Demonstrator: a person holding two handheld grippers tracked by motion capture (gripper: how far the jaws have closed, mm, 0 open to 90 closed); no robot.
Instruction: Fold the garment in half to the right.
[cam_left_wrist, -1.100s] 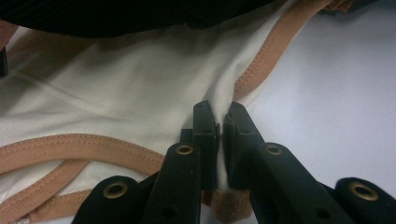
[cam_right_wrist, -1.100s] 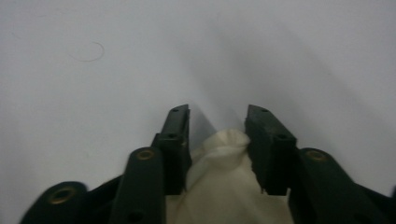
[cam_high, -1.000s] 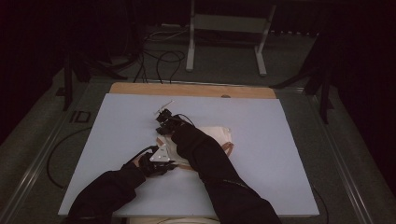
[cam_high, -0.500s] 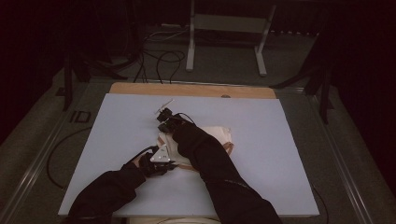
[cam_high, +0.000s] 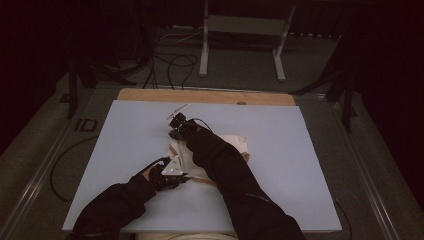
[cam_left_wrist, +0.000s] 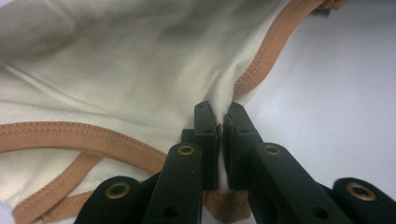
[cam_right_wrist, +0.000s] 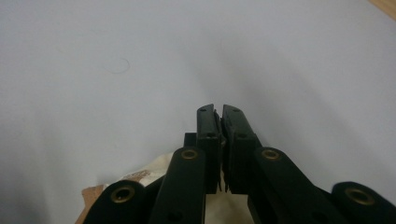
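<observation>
My left claw (cam_left_wrist: 220, 122) pinched a fold of the cream garment (cam_left_wrist: 116, 70) lying mid-bench (cam_high: 310, 165). My right claw (cam_right_wrist: 220, 116) had just been closing at the garment's far edge, its jaws pressed together over cloth beneath them.

A cream cloth (cam_left_wrist: 116, 60) with tan edging lies on a pale blue-grey table (cam_high: 310, 165); black tools.

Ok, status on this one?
Left hand-held gripper shut on cloth. Right hand-held gripper shut at cloth's far edge, grip unclear. Table unobstructed.
</observation>
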